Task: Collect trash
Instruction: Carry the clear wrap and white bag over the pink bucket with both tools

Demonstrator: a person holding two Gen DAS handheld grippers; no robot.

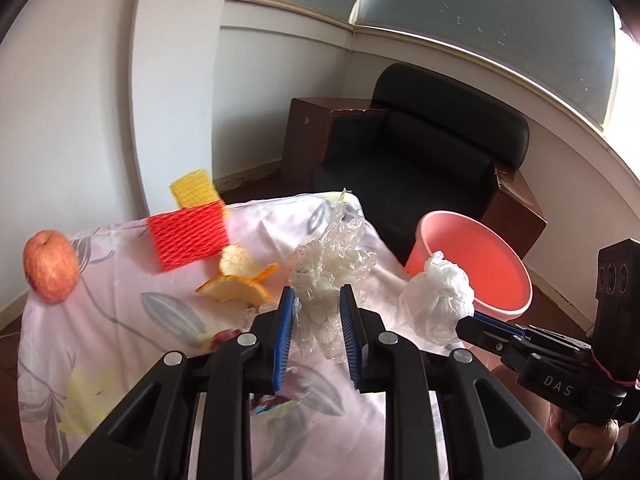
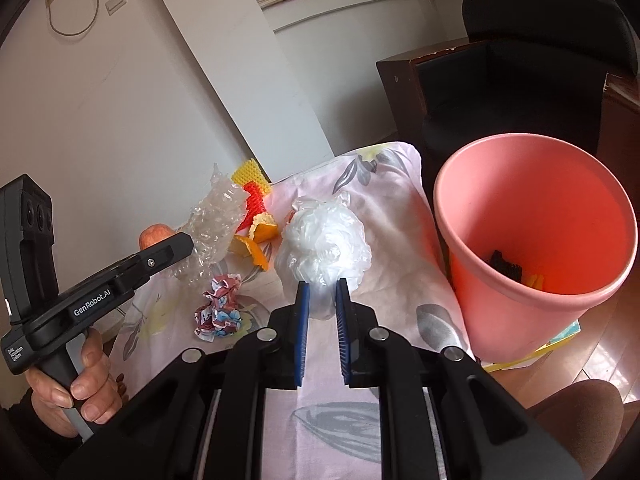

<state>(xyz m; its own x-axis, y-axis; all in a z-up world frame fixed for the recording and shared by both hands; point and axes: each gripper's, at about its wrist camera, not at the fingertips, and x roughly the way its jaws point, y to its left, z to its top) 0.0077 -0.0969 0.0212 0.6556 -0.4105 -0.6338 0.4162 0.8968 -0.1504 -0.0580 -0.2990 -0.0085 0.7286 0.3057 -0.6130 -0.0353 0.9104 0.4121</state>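
Trash collection, midway. Left tool [image 1: 317, 312] clenched on a crumpled clear plastic wrap [image 1: 332, 264], lifted above the cloth-covered bench [image 1: 120, 320]. Right tool [image 2: 322, 298] clenched on a white plastic bag ball [image 2: 324, 240], held near the rim of the pink bin [image 2: 536, 240], not yet over its mouth.

Already in the bin: a dark scrap [image 2: 506, 266] and something yellow-orange [image 2: 536, 281] at the bottom; kind too small to tell. Otherwise mostly unfilled.

Left on the bench: orange peel [image 1: 240, 280], red foam net [image 1: 188, 236] with a yellow foam net [image 1: 194, 188] behind it, and a crumpled printed paper ball [image 2: 220, 308] just beside the left tool. An apple [image 1: 50, 266] at the far edge, probably not trash.

Judged progress: a little deposited, two pieces in hand, several pickups remaining. Next step likely carrying both held pieces over the bin and releasing.
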